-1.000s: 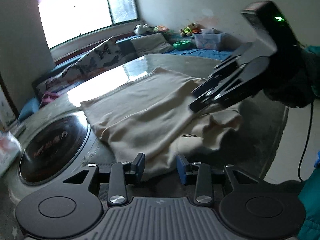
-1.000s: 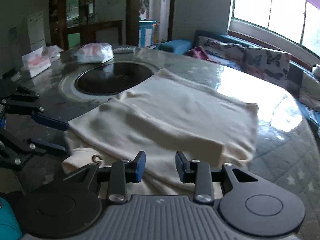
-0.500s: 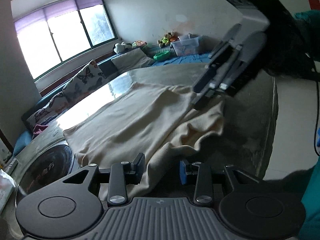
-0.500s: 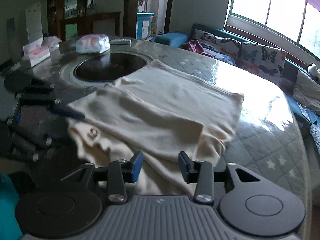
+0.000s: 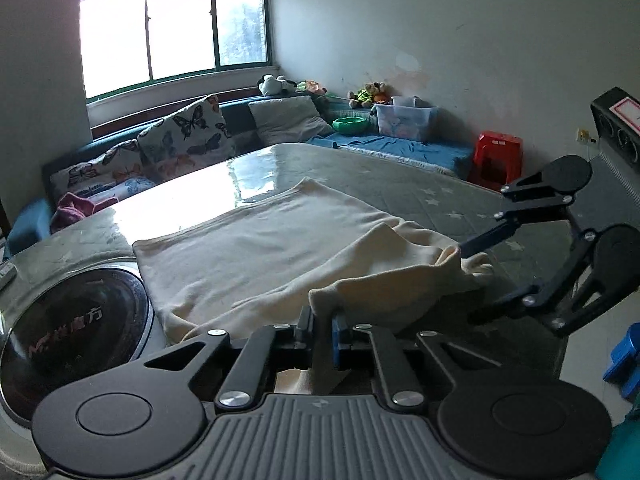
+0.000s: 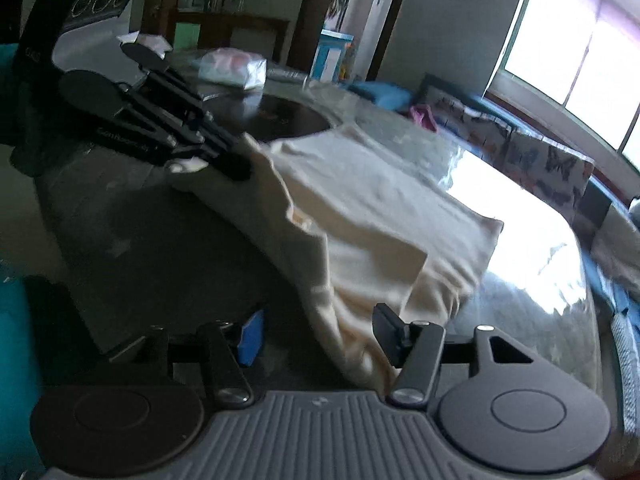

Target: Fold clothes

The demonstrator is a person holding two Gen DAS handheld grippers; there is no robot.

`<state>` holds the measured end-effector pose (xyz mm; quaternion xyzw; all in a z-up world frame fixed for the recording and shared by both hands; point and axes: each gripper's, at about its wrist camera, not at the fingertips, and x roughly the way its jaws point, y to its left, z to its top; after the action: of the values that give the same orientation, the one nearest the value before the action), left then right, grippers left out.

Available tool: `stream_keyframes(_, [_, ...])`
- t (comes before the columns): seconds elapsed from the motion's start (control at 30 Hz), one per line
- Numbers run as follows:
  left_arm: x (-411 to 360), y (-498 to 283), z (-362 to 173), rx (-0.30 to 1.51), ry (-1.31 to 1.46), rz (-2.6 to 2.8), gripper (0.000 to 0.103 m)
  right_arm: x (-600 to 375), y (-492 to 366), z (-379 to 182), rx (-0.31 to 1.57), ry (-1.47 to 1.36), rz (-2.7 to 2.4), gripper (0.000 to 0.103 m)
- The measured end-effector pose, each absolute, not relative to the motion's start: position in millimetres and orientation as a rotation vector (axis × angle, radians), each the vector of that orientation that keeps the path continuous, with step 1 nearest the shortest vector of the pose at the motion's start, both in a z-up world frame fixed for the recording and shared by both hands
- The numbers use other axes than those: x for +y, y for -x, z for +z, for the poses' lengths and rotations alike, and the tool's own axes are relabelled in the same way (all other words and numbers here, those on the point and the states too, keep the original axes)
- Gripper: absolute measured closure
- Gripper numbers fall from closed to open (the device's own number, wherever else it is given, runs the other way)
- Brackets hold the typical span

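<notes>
Clamped tight on the near hem of the cream garment (image 5: 280, 248): left gripper (image 5: 322, 330), jaws just closed, a fold of cloth pinched between them to serve as the lifting corner. Standing apart, and just been widening: right gripper (image 6: 318, 334), with the garment's hanging edge between the pads but not pressed (likely spreading to take a fuller bite of the other corner). Held level with each other along the same near edge, so as to raise it evenly. Spread flat beyond: the rest of the garment on the glossy round table (image 5: 360, 168), one layer already doubled over, beside the dark inset hotplate (image 5: 72, 332). Further out, tissue packs (image 6: 234, 68) kept clear of the fold.
</notes>
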<state>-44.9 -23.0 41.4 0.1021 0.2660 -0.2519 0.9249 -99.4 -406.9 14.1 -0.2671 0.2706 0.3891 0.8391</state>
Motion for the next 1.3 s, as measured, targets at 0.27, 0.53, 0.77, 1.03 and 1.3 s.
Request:
stream_keyframes(0.27, [-21, 48, 37, 0.559, -0.202, -0.525, 0.090, -397, 75, 9, 0.586, 0.519, 0.849, 0.082])
stream_keyframes(0.53, [-20, 75, 27, 0.539, -0.283, -0.518, 0.079, -397, 63, 22, 0.634, 0.428, 0.859, 0.092])
stream_keyframes(0.77, [-14, 83, 14, 0.540, -0.365, -0.482, 0.077, -398, 56, 34, 0.627, 0.362, 0.844, 0.092])
stream_keyframes(1.03, [-10, 84, 8, 0.506, -0.413, -0.512, 0.095, -397, 59, 37, 0.607, 0.327, 0.822, 0.093])
stream_keyframes(1.3, [2, 93, 35, 0.474, -0.319, -0.515, 0.098, -404, 74, 52, 0.552, 0.294, 0.820, 0.094])
